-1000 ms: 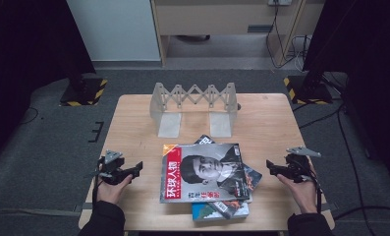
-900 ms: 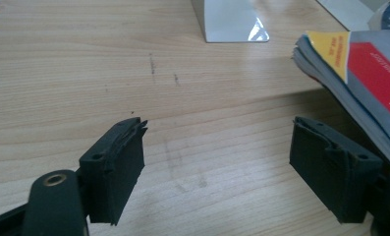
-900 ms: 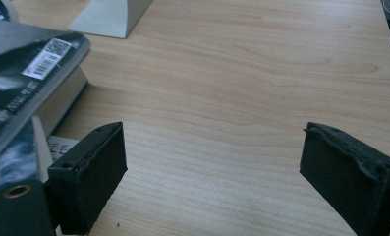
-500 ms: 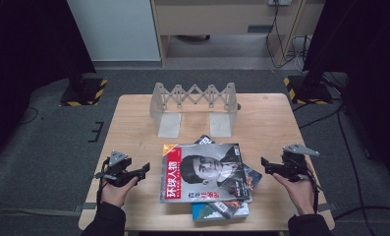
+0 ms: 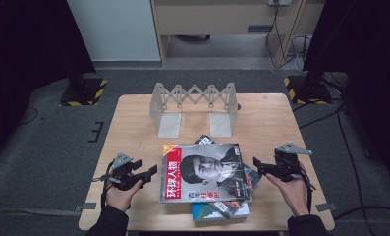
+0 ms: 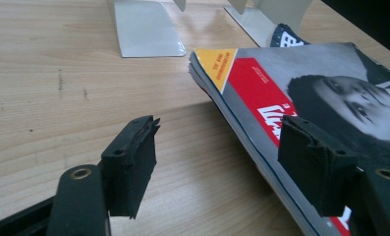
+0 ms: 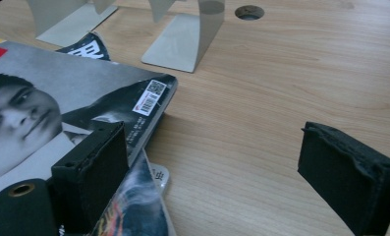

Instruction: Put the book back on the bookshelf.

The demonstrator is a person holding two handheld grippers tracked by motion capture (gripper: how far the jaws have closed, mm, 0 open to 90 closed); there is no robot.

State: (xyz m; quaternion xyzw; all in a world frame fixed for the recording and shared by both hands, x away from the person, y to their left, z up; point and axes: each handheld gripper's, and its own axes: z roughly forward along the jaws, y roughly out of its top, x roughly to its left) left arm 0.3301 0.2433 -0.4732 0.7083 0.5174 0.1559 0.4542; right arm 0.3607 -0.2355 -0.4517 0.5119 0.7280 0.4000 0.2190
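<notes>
Closing in from left and right, both hands have edged toward the magazine stack [image 5: 205,179]; left gripper [image 5: 151,171] jaws have just narrowed but remain empty, right gripper [image 5: 258,164] jaws gape empty, so lifting hasn't begun.

The table [image 5: 133,128] is pale wood with visible grain, smooth and matt. The top magazine [image 5: 202,172] has a glossy paper cover that catches light. The folding rack [image 5: 195,98] looks like matt, off-white metal or perhaps plastic. The left gripper's pads [image 6: 133,162] are rough black foam-like material.
</notes>
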